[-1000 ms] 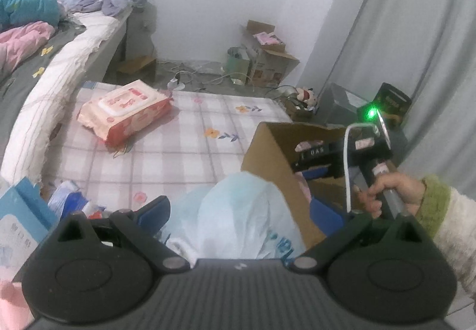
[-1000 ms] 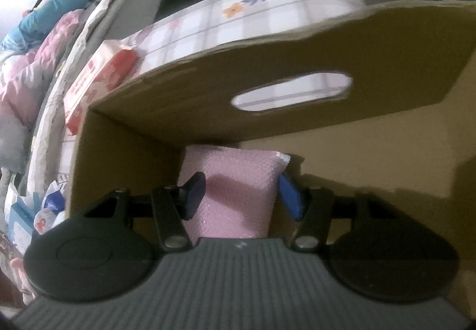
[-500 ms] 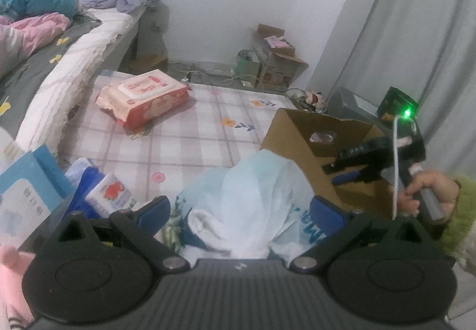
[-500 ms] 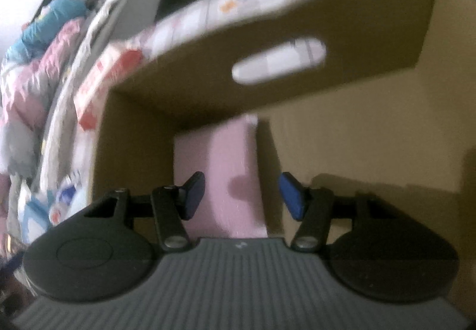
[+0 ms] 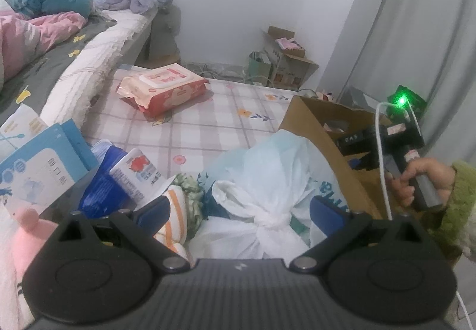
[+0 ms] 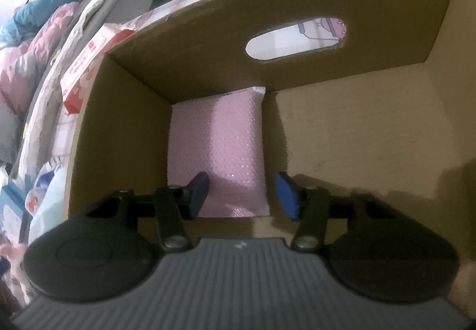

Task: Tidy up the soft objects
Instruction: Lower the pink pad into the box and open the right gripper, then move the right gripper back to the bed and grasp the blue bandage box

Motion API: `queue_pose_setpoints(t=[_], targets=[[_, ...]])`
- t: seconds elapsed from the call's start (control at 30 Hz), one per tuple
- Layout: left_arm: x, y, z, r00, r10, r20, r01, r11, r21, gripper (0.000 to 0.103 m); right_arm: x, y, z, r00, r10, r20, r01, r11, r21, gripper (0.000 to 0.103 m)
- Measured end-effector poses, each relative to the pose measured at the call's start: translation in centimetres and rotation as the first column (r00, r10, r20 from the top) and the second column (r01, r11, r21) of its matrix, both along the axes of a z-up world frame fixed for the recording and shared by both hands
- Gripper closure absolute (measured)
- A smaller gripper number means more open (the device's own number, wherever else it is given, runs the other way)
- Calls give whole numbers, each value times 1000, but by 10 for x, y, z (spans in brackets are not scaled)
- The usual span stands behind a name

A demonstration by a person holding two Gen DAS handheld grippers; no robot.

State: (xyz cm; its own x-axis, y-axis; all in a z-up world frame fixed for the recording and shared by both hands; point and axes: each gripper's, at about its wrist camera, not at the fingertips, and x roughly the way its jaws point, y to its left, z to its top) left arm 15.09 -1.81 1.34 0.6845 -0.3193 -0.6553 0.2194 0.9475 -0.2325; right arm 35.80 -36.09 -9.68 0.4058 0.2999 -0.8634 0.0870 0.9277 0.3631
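Your left gripper sits low in the left wrist view with its jaws spread wide either side of a knotted white plastic bag; the blue pads stand beside the bag, and you cannot tell whether they touch it. The bag lies in the lower middle of the frame, against the near wall of the cardboard box at centre right. Left of the bag are a striped cloth, blue packets and, further up, a pack of wet wipes on the checked sheet.

Your right gripper hangs inside the box, jaws apart and having just narrowed, gripping nothing. A pink foam pad lies on the box floor in the centre, partly behind the left pad. At far right of the left view, your hand holds that gripper's handle.
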Motion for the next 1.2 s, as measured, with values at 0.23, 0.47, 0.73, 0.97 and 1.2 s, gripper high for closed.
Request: queue_pose_setpoints(t=[0.23,0.47,0.73,0.97,1.2], targets=[[-13,12,1,1000,18,16,-18,1000,-11,2,3,4,5,1000,-18,-1,18,1000,-2,37],[-29,24,9,998,37,46,-36,999,-20,2,-16,2,41,998,-30,58,33,999,-38,23],[-59,47,16,993,81,86,-79,996,-33,2,-66,6,121,970,-21,242,36,998,-57,22],[-77,70,21,979,161,126,-166,985,35,2,-108,55,181,915,88,394,-99,995,7,22],[-78,104,26,975,176,137,-195,972,133,2,-141,131,190,887,174,427,-293,928,230,22]])
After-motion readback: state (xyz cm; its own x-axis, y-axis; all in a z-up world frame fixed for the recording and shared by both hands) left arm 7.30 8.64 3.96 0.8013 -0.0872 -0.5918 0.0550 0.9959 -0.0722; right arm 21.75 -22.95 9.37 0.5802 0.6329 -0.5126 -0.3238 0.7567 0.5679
